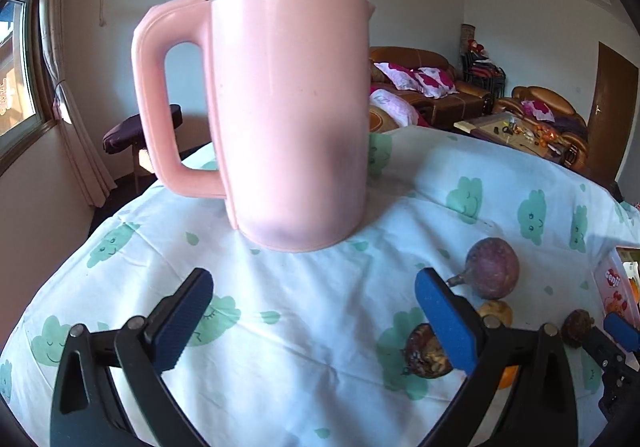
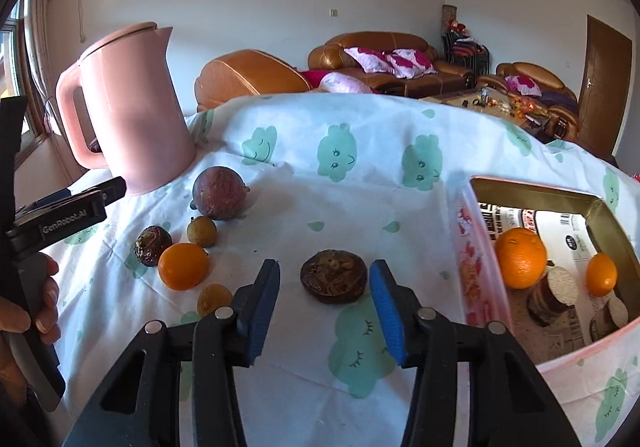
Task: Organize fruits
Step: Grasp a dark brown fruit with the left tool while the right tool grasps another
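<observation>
My right gripper [image 2: 324, 311] is open, empty, with the wrinkled brown fruit [image 2: 333, 276] directly ahead between its fingers. The tin box [image 2: 476, 255] lies right of that fruit. My left gripper [image 1: 314, 323] is open, facing the pink kettle [image 1: 280, 107].

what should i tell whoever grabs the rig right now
Right gripper: open, empty, jaws either side of the dark wrinkled fruit.
Left gripper: open, empty, facing the pink kettle.
Done: two oranges and some cut pieces sit in the tin box.
Left on the cloth: purple passion fruit, one orange, a dark shrivelled fruit, two small tan fruits.
</observation>
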A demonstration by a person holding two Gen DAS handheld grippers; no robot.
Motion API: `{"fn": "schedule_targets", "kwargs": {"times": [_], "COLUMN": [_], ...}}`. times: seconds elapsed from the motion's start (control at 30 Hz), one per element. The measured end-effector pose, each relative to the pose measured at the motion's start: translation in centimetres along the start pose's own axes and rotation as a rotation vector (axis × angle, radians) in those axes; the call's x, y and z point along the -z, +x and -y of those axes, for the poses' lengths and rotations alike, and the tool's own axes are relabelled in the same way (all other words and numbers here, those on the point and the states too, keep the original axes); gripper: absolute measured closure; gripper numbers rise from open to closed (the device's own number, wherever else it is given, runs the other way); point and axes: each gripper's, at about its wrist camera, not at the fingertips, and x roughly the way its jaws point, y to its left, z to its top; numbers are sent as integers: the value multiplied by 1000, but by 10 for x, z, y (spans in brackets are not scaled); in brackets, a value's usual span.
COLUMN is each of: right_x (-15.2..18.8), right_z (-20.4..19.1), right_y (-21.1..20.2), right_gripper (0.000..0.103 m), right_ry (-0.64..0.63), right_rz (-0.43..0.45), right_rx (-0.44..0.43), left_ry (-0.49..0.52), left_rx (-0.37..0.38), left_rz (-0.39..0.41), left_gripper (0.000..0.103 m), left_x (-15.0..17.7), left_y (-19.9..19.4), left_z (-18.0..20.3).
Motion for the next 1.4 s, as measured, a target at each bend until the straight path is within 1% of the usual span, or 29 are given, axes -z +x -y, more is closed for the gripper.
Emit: {"fn": "schedule_targets", "kwargs": {"times": [0.13,0.17,0.23,0.3,0.33,0.4,0.47,0.5,0.57,0.6,0.67,0.73,0.8,0.87,0.97,1.0,1.03,1.07,1.1,1.17,1.23,1.4], "right_x": [-7,-8,-10,-8,-9,-8,-6,-6,-4,-2,-1,0,3,6,9,9,10,10,10,10,10,10], "right_z": [-1,-2,-1,-1,-1,-4,-5,-5,-7,-8,-8,-10,-11,-11,-9,-8,-6,-5,-3,-3,-2,-3], "right_y": [26,29,36,45,43,43,41,40,36,32,20,9,-1,-8,-10,-9,-10,-11,-10,-8,-9,-14], "right_gripper": [53,53,53,52,52,52,55,60,59,59,59,59,59,59,59,59,59,59,59,59,59,59], "right_ry": [22,22,29,31,25,15,4,-3,-10,-11,-13,-22,-27,-24,-13,-6,0,7,12,20,26,21], "right_rz": [-82,-91,-115,-166,-159,-164,-164,-164,-158,-150,-103,-51,-18,-5,-17,-22,-23,-23,-23,-26,-23,4], "right_rx": [37,63,69,59,60,62,54,46,26,25,18,14,11,-1,-23,-29,-32,-34,-35,-36,-34,-27], "left_ry": [-12,-8,26,76,100,142,175,188,207,215,230,239,234,225,208,200,192,179,168,154,148,129], "left_rx": [9,14,30,27,22,34,63,78,111,130,158,173,187,213,261,283,314,345,363,391,412,376], "left_rz": [-18,-19,-20,-19,-22,-38,-59,-72,-98,-110,-124,-120,-122,-135,-172,-185,-194,-202,-211,-223,-233,-211], "left_gripper": [0,0,0,0,1,3,6,9,12,13,14,14,14,14,16,21,32,36,46,53,70,70], "left_x": [-2,-2,-1,1,3,7,9,11,15,16,19,21,21,21,24,25,25,26,27,28,30,29], "left_y": [4,4,3,3,4,6,7,8,10,11,12,11,11,13,17,19,19,20,20,21,21,18], "left_z": [-7,-6,1,11,15,23,29,32,37,39,43,47,47,47,46,46,47,47,46,46,46,43]}}
